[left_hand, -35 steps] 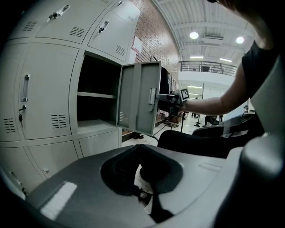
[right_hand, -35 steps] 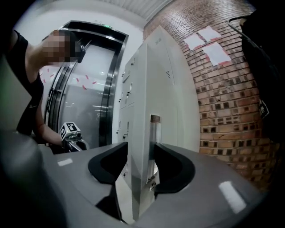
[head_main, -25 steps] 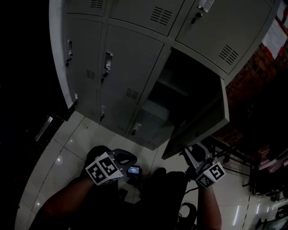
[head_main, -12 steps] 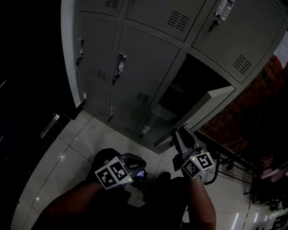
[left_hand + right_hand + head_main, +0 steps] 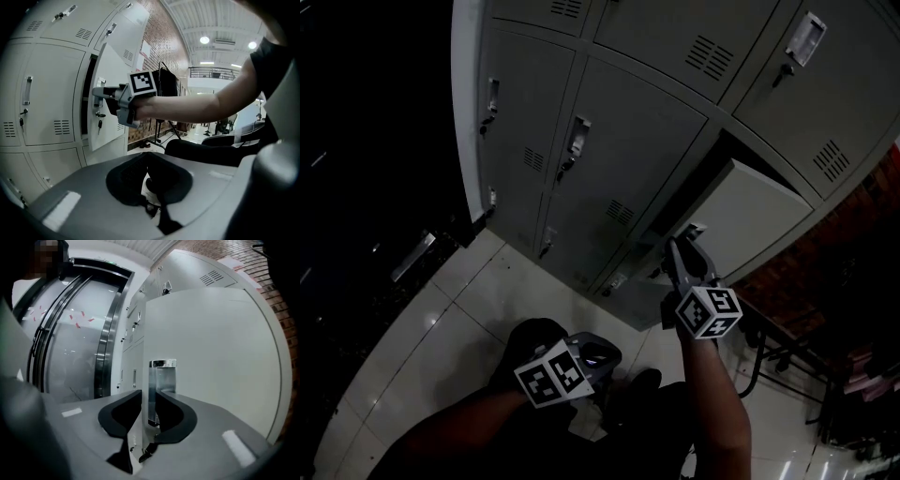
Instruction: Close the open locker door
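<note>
The grey locker door (image 5: 741, 220) stands only slightly ajar in the bank of lockers (image 5: 609, 122). My right gripper (image 5: 680, 248) is at the door's free edge beside its metal handle plate (image 5: 692, 231). In the right gripper view the door (image 5: 215, 357) runs edge-on between the jaws of the right gripper (image 5: 149, 404). They are closing, and their pads lie against both faces just below the handle plate (image 5: 163, 380). My left gripper (image 5: 595, 354) hangs low over the floor, away from the lockers, shut on nothing. The left gripper view shows the right gripper (image 5: 98, 91) on the door (image 5: 110, 108).
The other locker doors are shut, with handles and vents. A brick wall (image 5: 825, 262) and a dark metal frame (image 5: 769, 347) stand to the right. Glossy floor tiles (image 5: 459, 300) spread on the left. A glass door (image 5: 70, 348) shows left of the lockers.
The door has swung from wide open to nearly shut. My right gripper has travelled up and toward the lockers with it. The left gripper has drifted a little right and down.
</note>
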A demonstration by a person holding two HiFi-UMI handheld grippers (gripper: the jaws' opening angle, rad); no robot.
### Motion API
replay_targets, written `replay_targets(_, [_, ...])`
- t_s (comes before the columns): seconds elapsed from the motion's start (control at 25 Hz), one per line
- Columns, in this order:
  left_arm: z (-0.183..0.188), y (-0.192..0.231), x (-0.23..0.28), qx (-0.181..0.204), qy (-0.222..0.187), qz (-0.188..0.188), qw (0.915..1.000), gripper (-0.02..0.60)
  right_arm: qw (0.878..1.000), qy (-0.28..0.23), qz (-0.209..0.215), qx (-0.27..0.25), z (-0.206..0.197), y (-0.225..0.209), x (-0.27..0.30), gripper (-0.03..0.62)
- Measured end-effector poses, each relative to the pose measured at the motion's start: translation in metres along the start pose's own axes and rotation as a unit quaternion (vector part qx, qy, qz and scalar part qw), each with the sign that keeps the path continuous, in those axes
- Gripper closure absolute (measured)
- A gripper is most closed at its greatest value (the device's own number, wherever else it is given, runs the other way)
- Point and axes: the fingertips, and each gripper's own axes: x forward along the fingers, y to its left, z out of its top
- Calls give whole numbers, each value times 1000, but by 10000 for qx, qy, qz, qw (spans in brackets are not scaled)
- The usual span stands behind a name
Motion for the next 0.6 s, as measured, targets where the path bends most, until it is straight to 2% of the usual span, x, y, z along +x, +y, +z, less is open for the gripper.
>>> replay_targets(0.4, [0, 1, -1, -67, -71, -22, 9999, 569, 9981, 108, -571, -209, 3, -35, 54, 499])
replay_targets(0.6, [3, 2, -4, -84, -103, -13, 9999, 569, 9981, 76, -589, -167, 5, -44, 72, 486])
